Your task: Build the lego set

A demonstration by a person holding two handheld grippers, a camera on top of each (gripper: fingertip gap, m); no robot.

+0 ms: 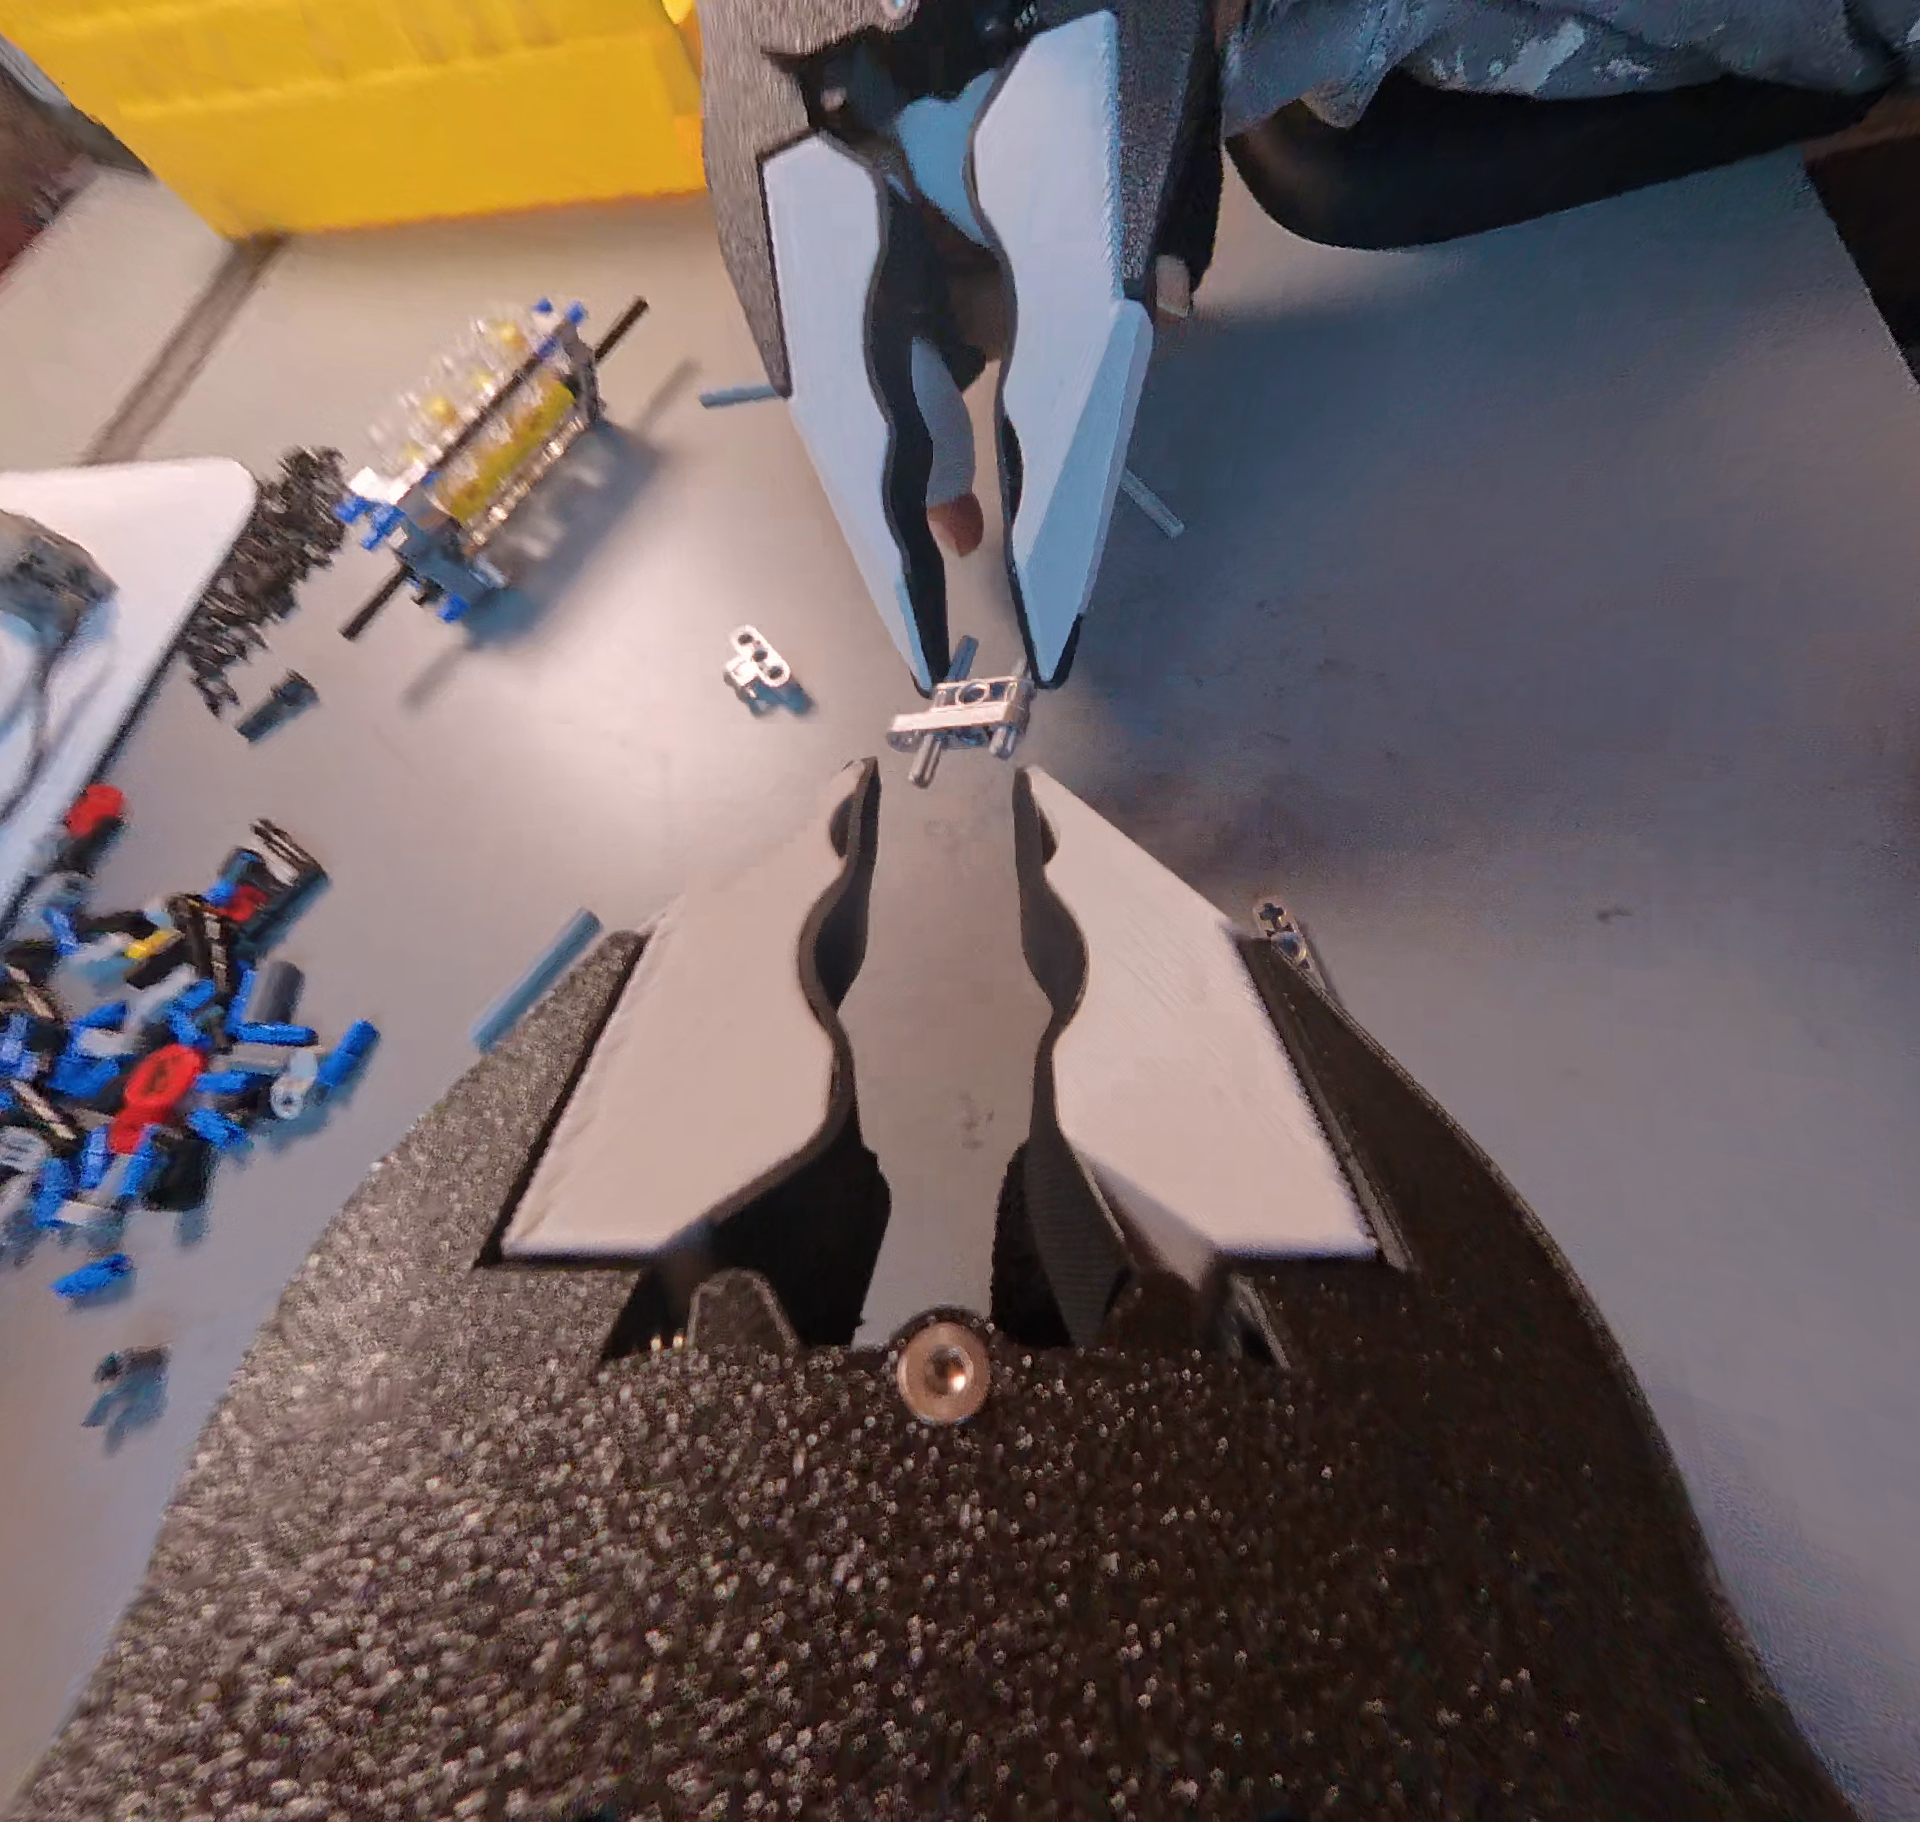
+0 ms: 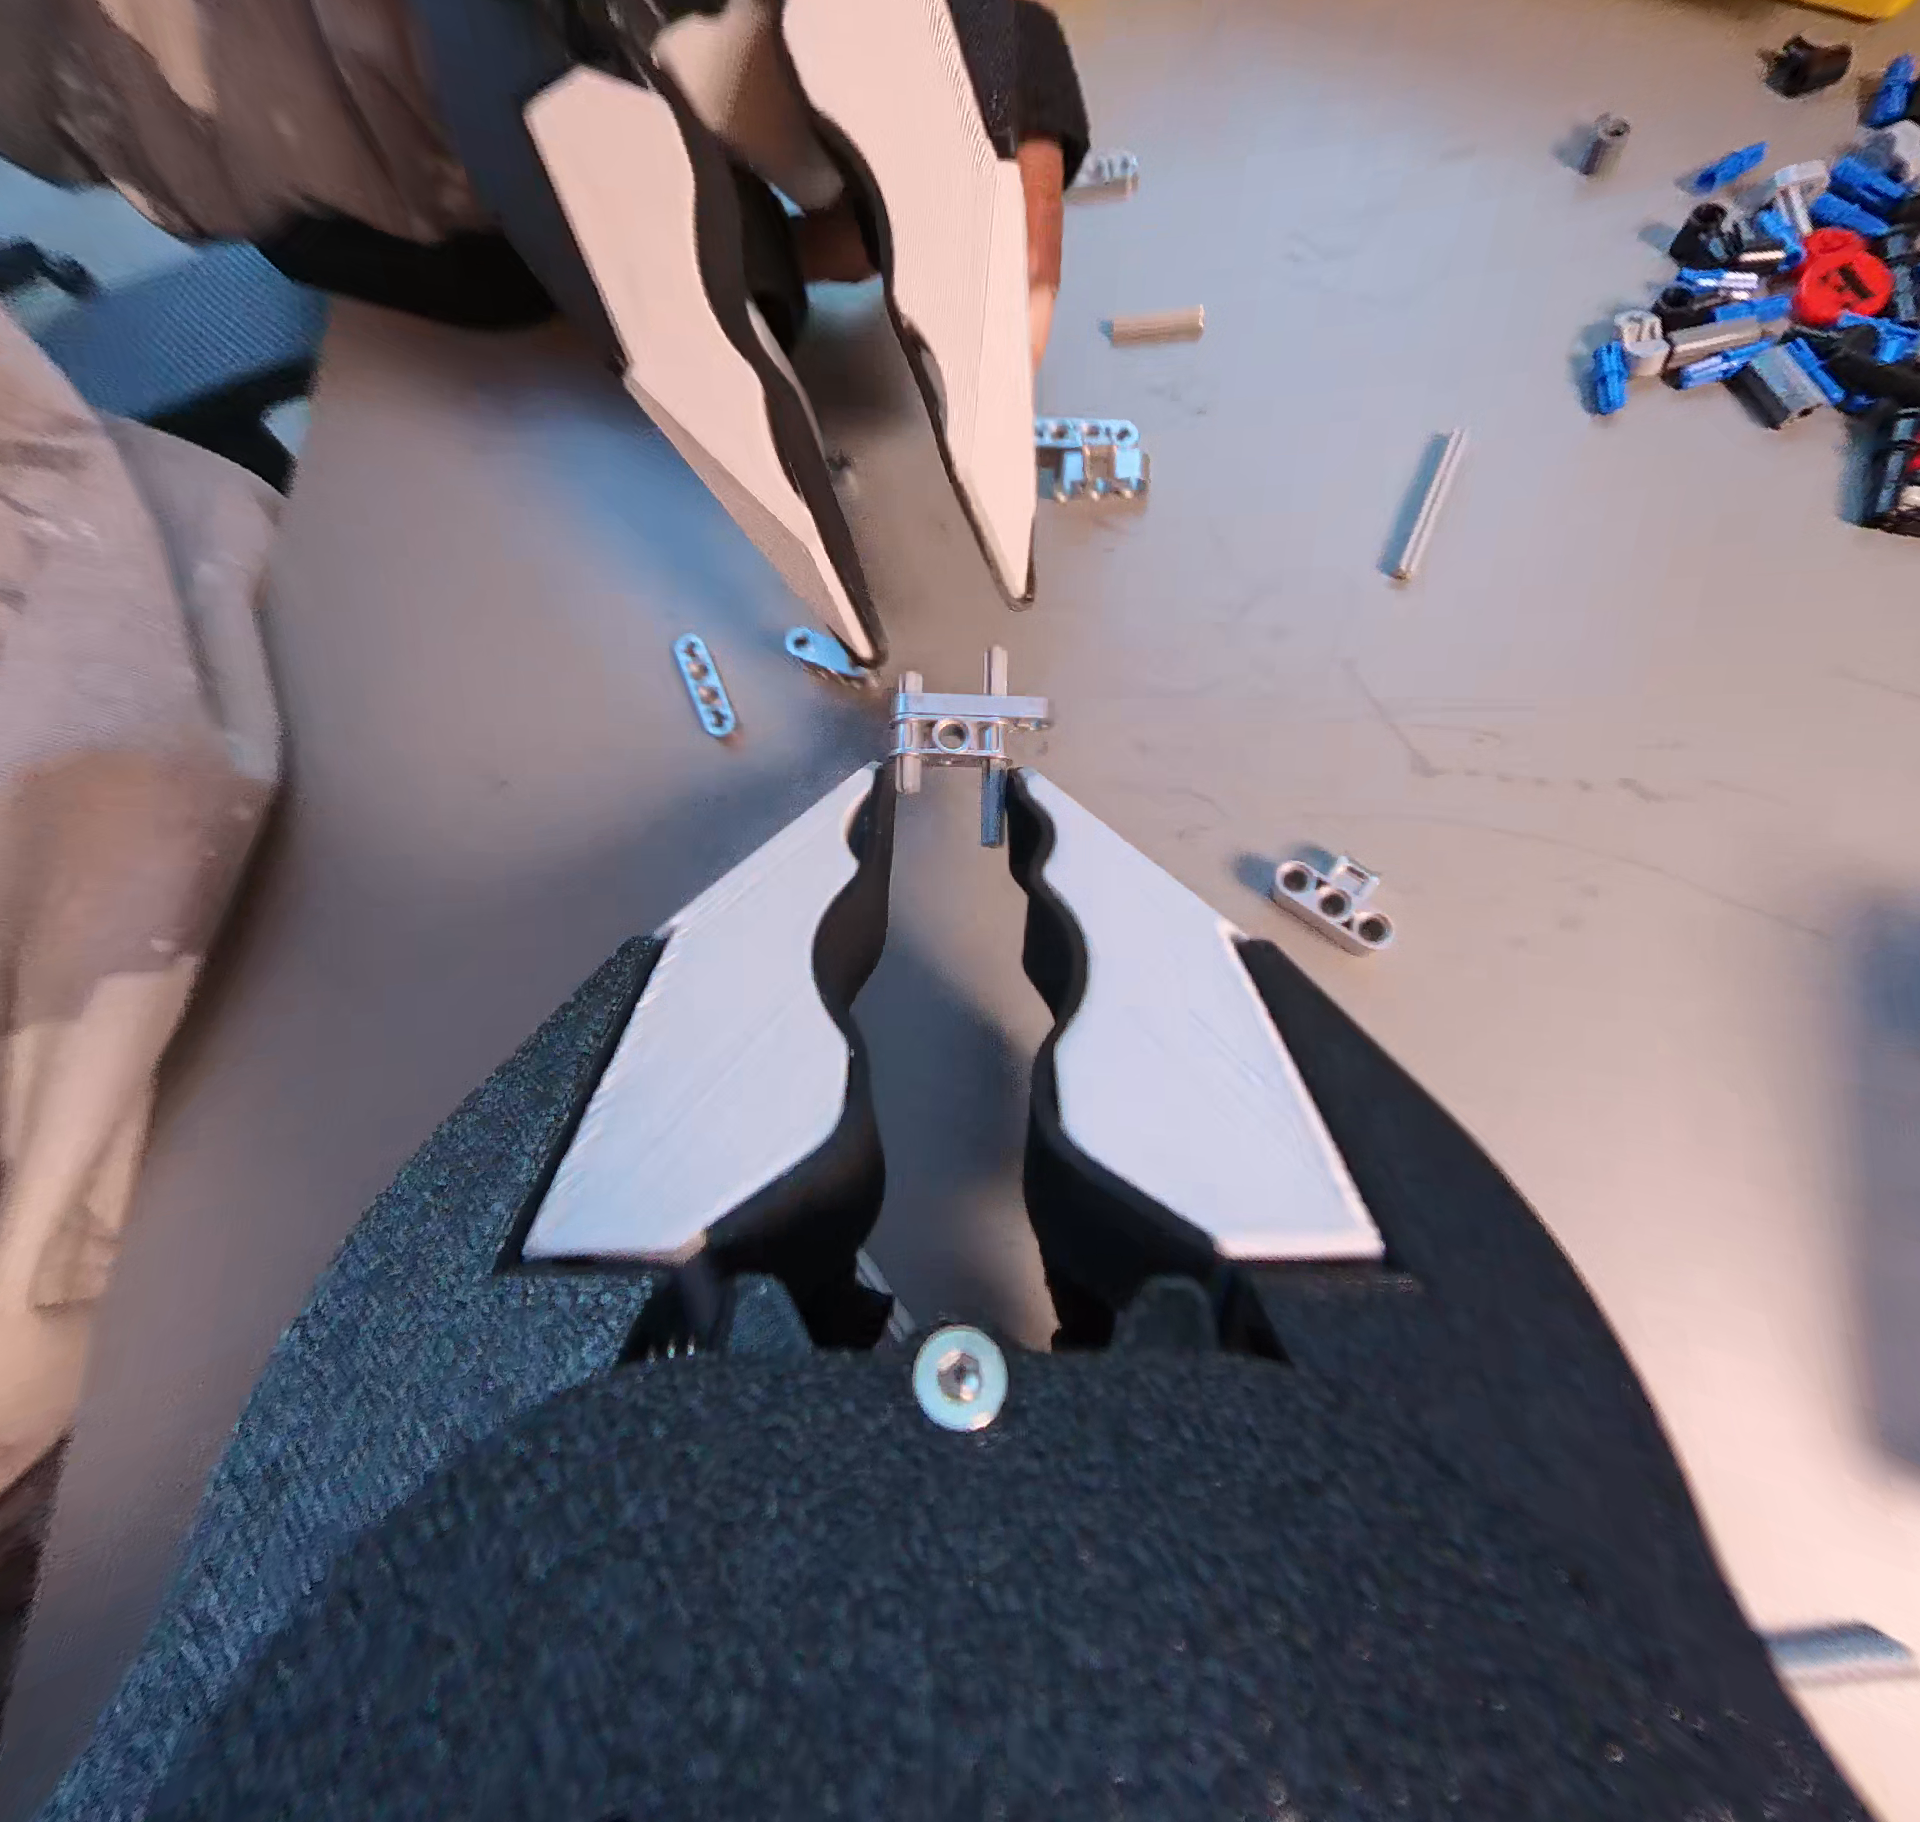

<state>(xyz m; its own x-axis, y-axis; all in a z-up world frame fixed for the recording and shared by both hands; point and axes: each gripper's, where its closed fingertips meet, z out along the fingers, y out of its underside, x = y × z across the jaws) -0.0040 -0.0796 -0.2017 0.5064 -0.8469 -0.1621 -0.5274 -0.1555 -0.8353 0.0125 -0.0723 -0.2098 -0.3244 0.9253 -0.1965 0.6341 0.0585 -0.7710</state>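
Grey table surface, scuffed, with a yellow bin at the far left corner. Along the left edge, a loose heap of blue, black and red parts; farther back, a built module with yellow inserts on a black axle. Toward the middle of the surface, a lone grey connector lying flat.

At the centre, nose to nose with its partner, the left gripper: parted to a moderate gap, holding nothing, tips stopped just short of a small grey assembly.

Crosswise to both sets of fingers, that assembly: short beam running left to right, two pins through it pointing along the jaw lines. Nearer to, and in contact with, the right gripper: closed down to roughly the beam's length and seemingly pinching it by its ends, though hard to confirm through the blur at the tips. Possibly lifted slightly clear of the surface, not certain.

Farther right, a thin grey link beside the left gripper's body, then a patterned sleeve over the far right edge.
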